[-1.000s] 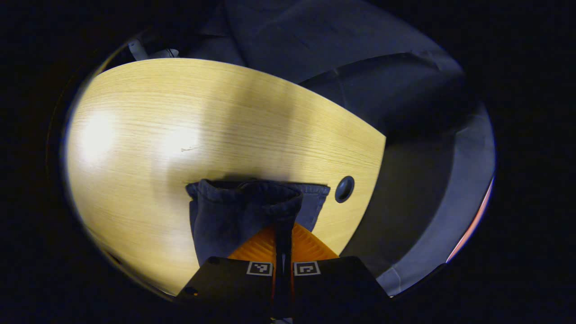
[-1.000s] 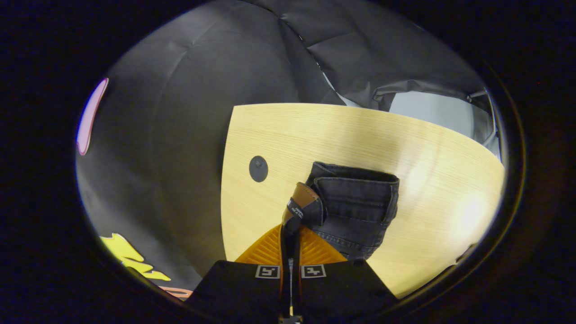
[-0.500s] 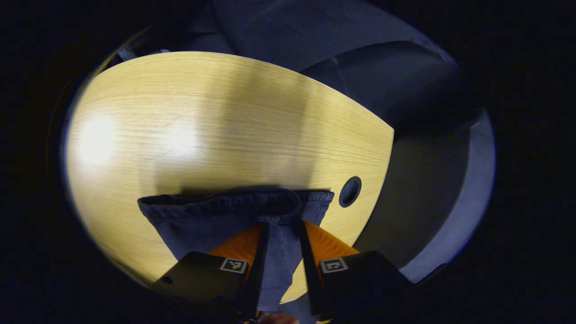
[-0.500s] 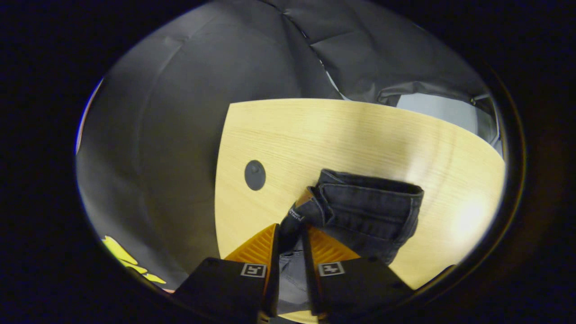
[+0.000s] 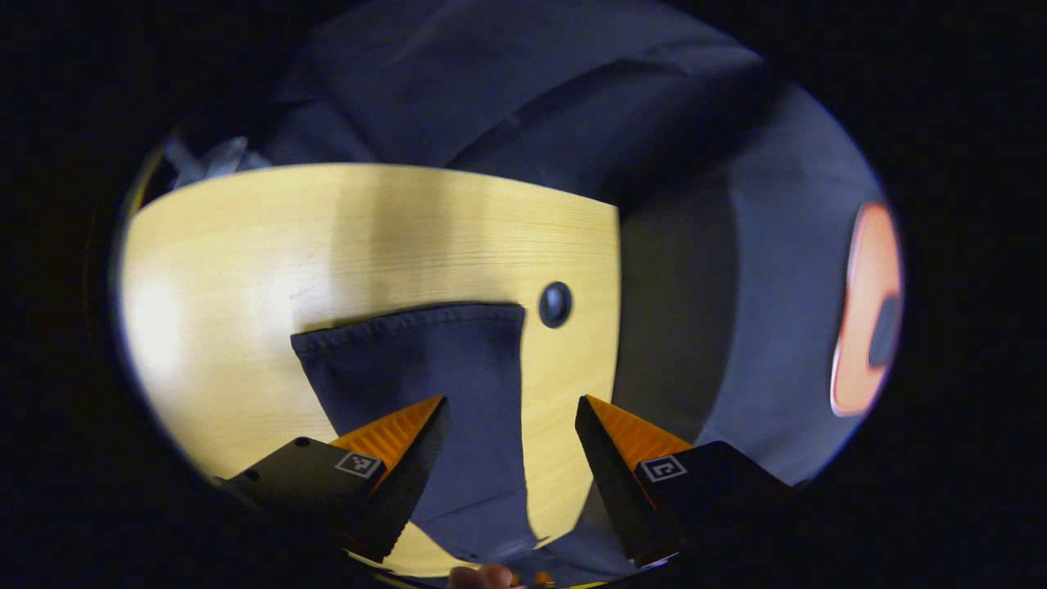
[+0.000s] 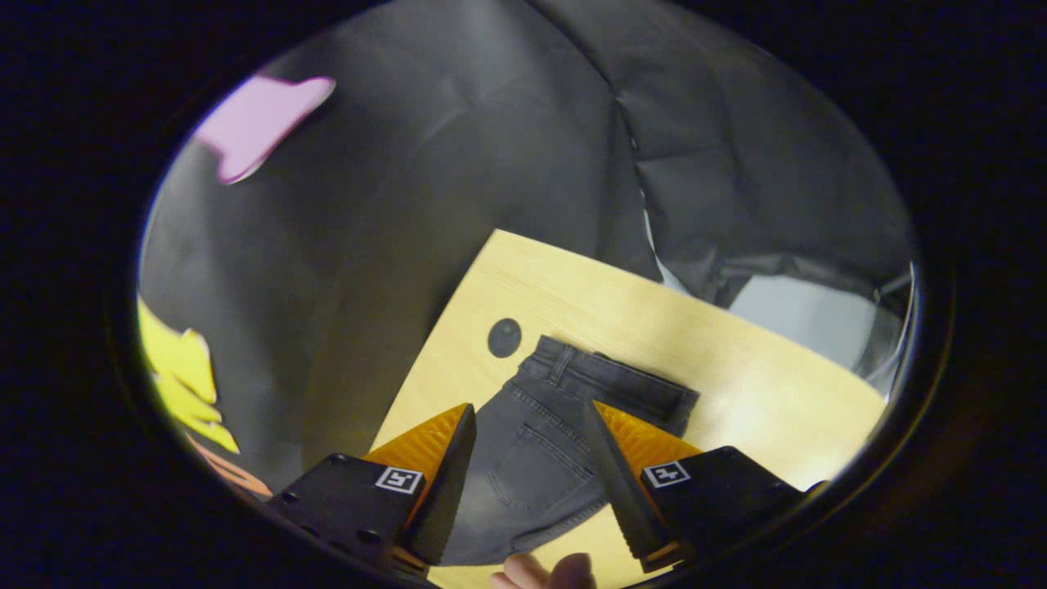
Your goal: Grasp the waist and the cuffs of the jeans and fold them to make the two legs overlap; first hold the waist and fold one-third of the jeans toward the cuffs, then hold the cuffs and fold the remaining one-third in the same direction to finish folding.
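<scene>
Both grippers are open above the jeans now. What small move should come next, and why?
Probably lower the right gripper and shut it on the waist. Both grippers are open, the left gripper too, and the jeans lie flat on the table.

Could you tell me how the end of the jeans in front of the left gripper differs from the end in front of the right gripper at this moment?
The cuff end before the left gripper is plain cloth closed by a single stitched hem, while the waist end before the right gripper has a waistband, belt loops and a back pocket. The cuff end looks dark blue; the waist end looks grey-black. Both lie flat on the wooden table near its round hole, free of the open jaws.
</scene>
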A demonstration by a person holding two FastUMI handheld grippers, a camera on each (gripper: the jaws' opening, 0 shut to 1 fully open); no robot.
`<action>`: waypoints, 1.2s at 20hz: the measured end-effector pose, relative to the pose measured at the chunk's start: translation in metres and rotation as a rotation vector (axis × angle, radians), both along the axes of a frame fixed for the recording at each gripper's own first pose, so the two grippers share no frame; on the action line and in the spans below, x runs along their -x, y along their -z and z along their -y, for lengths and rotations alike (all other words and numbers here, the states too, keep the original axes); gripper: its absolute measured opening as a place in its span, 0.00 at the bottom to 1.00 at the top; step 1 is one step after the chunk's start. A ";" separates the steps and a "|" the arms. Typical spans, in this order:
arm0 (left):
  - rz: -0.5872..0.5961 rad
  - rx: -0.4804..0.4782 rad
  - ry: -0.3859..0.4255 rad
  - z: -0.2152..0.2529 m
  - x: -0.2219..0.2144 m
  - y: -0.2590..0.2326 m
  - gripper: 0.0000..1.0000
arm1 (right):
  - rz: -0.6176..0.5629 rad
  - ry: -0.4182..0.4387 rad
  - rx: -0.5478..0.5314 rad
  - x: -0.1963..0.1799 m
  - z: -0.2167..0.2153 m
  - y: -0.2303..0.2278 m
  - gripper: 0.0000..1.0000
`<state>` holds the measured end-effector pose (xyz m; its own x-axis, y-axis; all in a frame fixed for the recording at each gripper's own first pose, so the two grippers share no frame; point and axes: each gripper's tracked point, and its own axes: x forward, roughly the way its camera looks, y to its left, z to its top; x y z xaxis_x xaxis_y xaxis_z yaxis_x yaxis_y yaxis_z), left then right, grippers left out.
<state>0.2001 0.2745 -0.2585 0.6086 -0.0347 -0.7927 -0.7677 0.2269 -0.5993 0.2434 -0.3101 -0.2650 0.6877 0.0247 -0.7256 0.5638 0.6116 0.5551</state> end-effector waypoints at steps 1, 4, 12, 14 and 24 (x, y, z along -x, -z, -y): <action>0.024 -0.112 0.085 0.006 0.004 -0.019 0.99 | 0.063 -0.050 0.064 0.007 -0.004 -0.013 0.83; 0.200 -0.456 0.300 0.039 0.008 -0.088 0.99 | 0.190 -0.209 0.318 0.047 -0.024 -0.049 0.74; 0.479 -0.855 0.694 0.204 0.081 -0.145 0.99 | 0.317 -0.331 0.796 0.144 -0.048 -0.083 0.75; 0.482 -0.899 0.716 0.232 0.108 -0.138 0.99 | 0.290 -0.288 0.755 0.170 -0.046 -0.070 0.80; 0.372 -0.932 0.757 0.287 0.157 -0.115 0.99 | 0.108 -0.140 0.456 0.143 0.005 0.050 0.90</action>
<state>0.0432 -0.0125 -0.1437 0.8721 0.0076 -0.4892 -0.0795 0.9888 -0.1263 0.1004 -0.3152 -0.3149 0.7723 -0.1817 -0.6087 0.4126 0.8720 0.2633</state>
